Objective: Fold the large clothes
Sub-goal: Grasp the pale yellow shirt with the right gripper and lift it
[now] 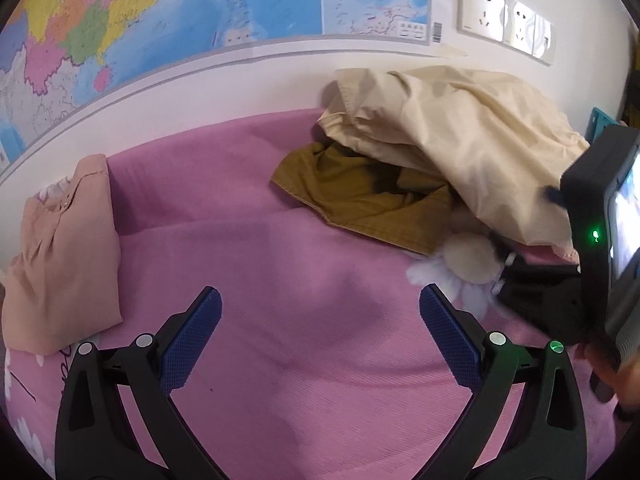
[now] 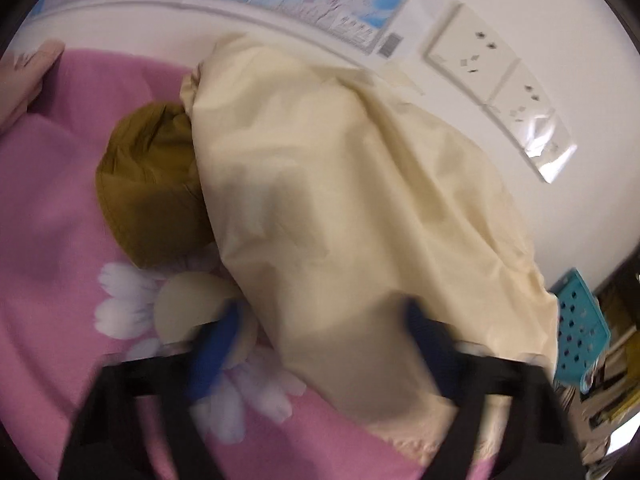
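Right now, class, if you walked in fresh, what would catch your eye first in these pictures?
Probably the big cream garment heaped by the wall on the pink bedspread, lying partly over an olive-brown garment. Behind it, a bright map fills the wall. To the left, a folded peach garment lies at the bed's edge.

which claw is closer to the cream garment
Right. The right claw sits at the cream garment's near edge, fabric between its fingers. The left claw hangs open over bare pink bedding, well short.
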A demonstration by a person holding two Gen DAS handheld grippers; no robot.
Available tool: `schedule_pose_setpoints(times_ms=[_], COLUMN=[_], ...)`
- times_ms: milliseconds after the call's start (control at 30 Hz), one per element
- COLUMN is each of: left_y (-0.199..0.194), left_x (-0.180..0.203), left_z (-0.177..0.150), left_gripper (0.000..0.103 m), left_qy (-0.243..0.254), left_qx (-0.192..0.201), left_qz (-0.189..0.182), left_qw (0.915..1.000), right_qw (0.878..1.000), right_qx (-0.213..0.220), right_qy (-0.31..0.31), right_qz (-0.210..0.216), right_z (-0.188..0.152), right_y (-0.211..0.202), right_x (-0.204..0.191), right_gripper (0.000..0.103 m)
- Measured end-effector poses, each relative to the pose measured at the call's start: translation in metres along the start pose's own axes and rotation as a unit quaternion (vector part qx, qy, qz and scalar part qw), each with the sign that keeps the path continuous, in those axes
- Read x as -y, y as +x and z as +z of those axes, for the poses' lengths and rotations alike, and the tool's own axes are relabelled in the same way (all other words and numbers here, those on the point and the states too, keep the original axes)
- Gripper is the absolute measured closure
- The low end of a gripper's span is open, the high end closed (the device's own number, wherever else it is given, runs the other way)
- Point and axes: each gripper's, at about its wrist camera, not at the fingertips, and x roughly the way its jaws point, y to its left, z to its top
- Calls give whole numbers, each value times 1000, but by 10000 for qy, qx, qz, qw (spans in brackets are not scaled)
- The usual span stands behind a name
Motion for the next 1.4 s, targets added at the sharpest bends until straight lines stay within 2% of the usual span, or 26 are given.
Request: schedule_pose_setpoints(times_ms=[67,133,200,267,333,367,400,433,533,667,733,833,867,933,967,1033,1067,1100,1167,1233,1267,1300,1333,1400], left_y=[4,8,14,19,22,23,24,26,27,32,33,36,35,36,37,40,41,42,43,45,47,48,51,52], left_x=[-3,-5,-7,-9,-9,-9,-9,-9,-10,-16,-19,-24,-25,-26,-27,-27,-27,-29,-31,-31,-31,-30,-30,-30], left_z=[1,2,5,8,11,11,13,15,16,15,15,15,15,16,16,16,16,16,16,17,18,17,18,18], left_gripper=[5,5,5,5,5,5,5,5,5,5,5,5,5,5,5,5,5,5,5,5,5,5,5,5], left_qy=[18,43,49,75,87,83,79,75,92,18,1,-34,-58,-81,-85,-70,-67,-84,-113,-107,-92,-80,-60,-29], left_qx=[-5,-20,-41,-42,-25,-21,-27,-29,-2,-55,-64,-73,-53,-40,-52,-79,-93,-105,-128,-124,-135,-147,-174,-189], left_qz=[18,41,31,52,60,66,52,49,67,78,85,105,117,117,118,129,138,121,101,98,104,103,106,119], left_qw=[10000,10000,10000,9999,9999,9999,10000,10000,9999,10000,9999,9999,9999,9999,9999,9999,9998,9998,9998,9998,9998,9998,9998,9997], right_qw=[9987,9970,9949,9870,9819,9835,9873,9891,9952,9949,9944,9918,9915,9920,9936,9962,9978,9985,9980,9962,9954,9959,9964,9968], right_qx=[55,261,564,977,1067,1056,1039,1026,767,517,701,802,864,941,868,592,441,383,607,855,905,809,733,640], right_qy=[205,281,388,859,1176,1064,895,772,239,-327,-451,-439,-467,-618,-656,-604,-461,-298,-64,91,139,45,-107,-309], right_qz=[458,669,738,944,1035,1014,805,722,564,801,650,895,852,567,308,219,160,241,135,-160,-272,-406,-417,-363], right_z=[2,6,9,16,26,30,36,36,50,59,60,56,53,48,48,52,55,57,61,70,72,76,79,83], right_y=[-5,-21,-43,-68,-76,-75,-71,-68,-44,-17,-11,-15,-18,-18,-10,9,18,22,16,11,12,19,27,42], right_x=[13,25,39,69,91,90,85,82,54,9,-10,-22,-26,-32,-34,-26,-17,-8,7,12,12,7,2,-7], right_gripper=[86,99,101,100,93,76,44,33,39,39,31,21,16,14,19,40,64,82,91,87,59,27,26,39])
